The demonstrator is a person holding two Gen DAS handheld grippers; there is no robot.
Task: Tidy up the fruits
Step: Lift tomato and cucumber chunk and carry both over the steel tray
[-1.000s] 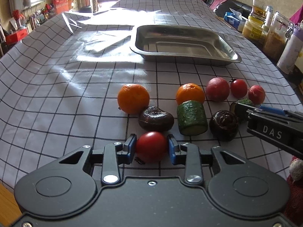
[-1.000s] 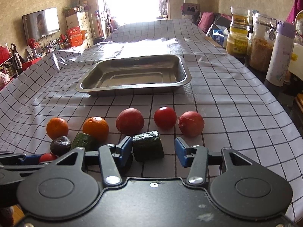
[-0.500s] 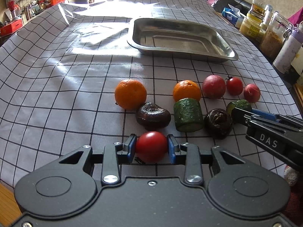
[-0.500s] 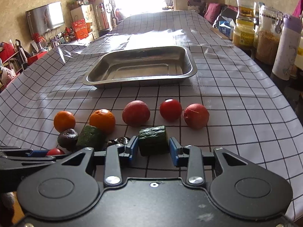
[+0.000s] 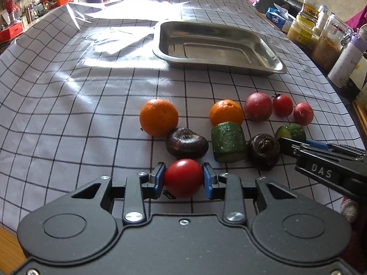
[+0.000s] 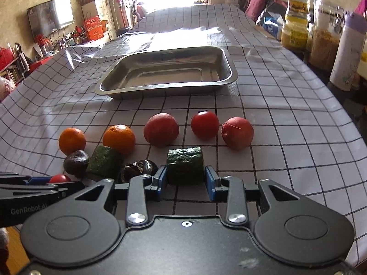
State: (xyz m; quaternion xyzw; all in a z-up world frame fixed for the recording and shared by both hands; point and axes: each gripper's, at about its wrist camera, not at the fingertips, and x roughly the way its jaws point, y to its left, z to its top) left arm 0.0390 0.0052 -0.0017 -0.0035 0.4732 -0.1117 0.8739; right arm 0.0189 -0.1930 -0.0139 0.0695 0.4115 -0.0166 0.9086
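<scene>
My left gripper (image 5: 183, 180) is shut on a red tomato (image 5: 183, 177) near the front edge of the checked tablecloth. My right gripper (image 6: 185, 178) is shut on a green cucumber chunk (image 6: 185, 165), its blue pads against both sides. Loose on the cloth lie two oranges (image 5: 158, 117) (image 5: 226, 112), a second cucumber chunk (image 5: 228, 142), two dark wrinkled fruits (image 5: 187, 142) (image 5: 263, 150), a reddish plum (image 6: 161, 129), a small tomato (image 6: 204, 125) and another red fruit (image 6: 237, 133). An empty steel tray (image 6: 227, 81) sits behind them.
Jars, a glass pitcher and a pale bottle (image 6: 347, 52) line the table's right edge beside a tissue pack (image 5: 278, 18). The cloth is wrinkled and sunlit at the far left (image 5: 87, 23). A television and cluttered shelves stand beyond the table's left side.
My right gripper's jaws have come together onto the cucumber chunk, which a second ago sat loosely between them. The left gripper keeps its hold on the tomato and has tipped slightly downward.
</scene>
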